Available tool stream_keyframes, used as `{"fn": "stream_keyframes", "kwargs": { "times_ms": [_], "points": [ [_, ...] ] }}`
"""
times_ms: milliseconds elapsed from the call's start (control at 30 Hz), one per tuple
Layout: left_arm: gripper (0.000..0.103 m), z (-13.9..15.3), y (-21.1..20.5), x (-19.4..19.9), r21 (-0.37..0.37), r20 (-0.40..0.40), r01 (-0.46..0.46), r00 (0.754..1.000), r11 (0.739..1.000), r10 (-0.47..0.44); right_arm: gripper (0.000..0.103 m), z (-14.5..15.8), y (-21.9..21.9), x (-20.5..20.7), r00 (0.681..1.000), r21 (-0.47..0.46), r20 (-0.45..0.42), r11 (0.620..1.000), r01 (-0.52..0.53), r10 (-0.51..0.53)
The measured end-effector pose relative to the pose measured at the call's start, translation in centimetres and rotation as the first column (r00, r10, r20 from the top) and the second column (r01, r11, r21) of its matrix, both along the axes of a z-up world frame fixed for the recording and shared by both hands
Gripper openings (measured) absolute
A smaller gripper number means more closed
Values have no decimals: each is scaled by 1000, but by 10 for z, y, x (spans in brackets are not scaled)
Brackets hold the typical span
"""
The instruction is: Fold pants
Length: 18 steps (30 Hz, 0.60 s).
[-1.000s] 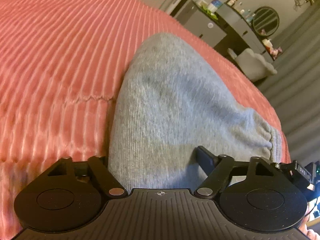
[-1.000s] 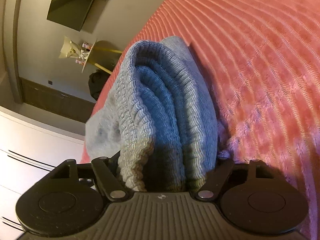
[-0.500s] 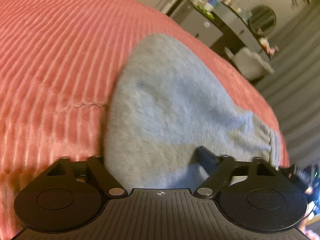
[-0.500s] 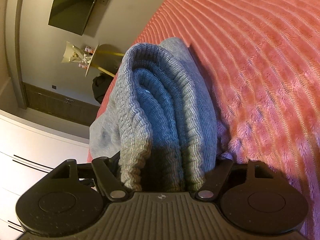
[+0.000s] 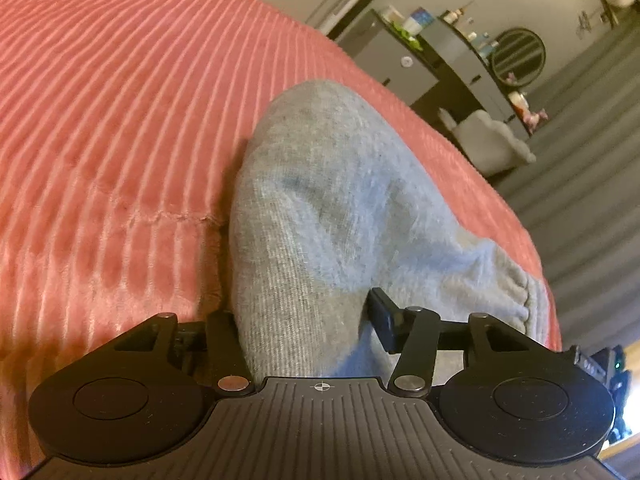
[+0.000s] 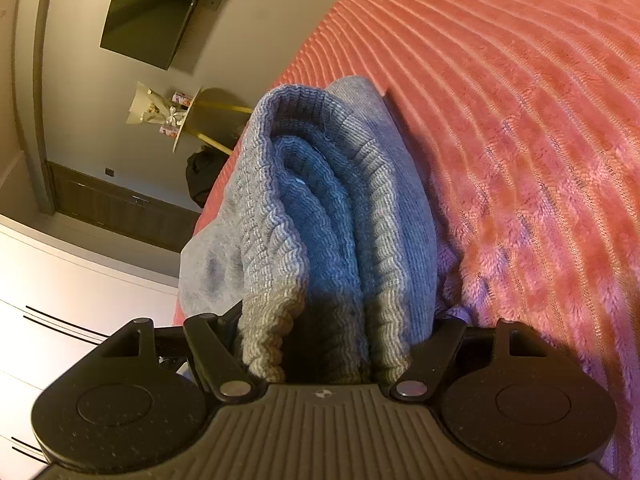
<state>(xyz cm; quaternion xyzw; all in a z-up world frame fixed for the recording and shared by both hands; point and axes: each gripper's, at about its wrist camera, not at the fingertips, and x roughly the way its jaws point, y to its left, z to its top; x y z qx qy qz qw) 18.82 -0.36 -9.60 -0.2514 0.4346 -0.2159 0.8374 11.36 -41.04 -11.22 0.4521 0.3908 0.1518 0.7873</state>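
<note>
1. The grey pants (image 5: 320,200) lie bunched on a pink ribbed bedspread (image 5: 100,120), and both claws hold them.
2. The left gripper (image 5: 304,320) has its two black fingers pressed into the plain grey fabric from both sides, so it is clamped on a thick fold of the pants. An elastic cuff (image 5: 516,300) shows at the right of this view, just beyond the right finger.
3. The right gripper (image 6: 332,340) is closed around several stacked layers of the ribbed band (image 6: 320,208); the layers fill the whole gap between the fingers and hide the fingertips.
4. In the left wrist view, the cloth rises in front of the camera and blocks the middle of the bed. A seam in the bedspread (image 5: 168,218) runs to the left of the pants.
5. Far right in that view stand a dark dresser (image 5: 420,68) with small bottles, a round mirror (image 5: 518,52) and a pale seat (image 5: 492,144), all well apart from the bed.
6. In the right wrist view, a wall television (image 6: 156,12), a small round table (image 6: 208,116) and white drawers (image 6: 60,300) are beyond the left edge of the bed.
7. The pants lie near that left edge; open bedspread extends to the right.
</note>
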Motion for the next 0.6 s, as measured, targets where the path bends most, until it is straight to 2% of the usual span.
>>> {"fn": "stream_keyframes", "kwargs": {
  "times_ms": [100,200,267,400,533,600],
  "points": [
    [42,5,-3,1,-8,11,-12,1000,1000,12,70,5,3,-3,1000,-20,-2,999,27,-27],
    [35,16,-10,-4,32,60,-13,998,999,12,62,18,12,-9,999,-62,38,997,35,-32],
    [34,24,-14,-3,28,84,-18,996,999,16,60,29,15,-12,996,-55,86,998,37,-32],
    [33,41,-20,10,8,121,-20,992,1000,19,58,46,17,-6,991,-34,128,998,49,-44],
    [34,60,-29,32,20,175,-28,984,999,24,58,73,18,16,985,-84,171,995,52,-37],
    [39,66,-33,43,34,192,-61,980,998,53,58,87,17,30,980,-116,197,991,62,-39]
  ]
}}
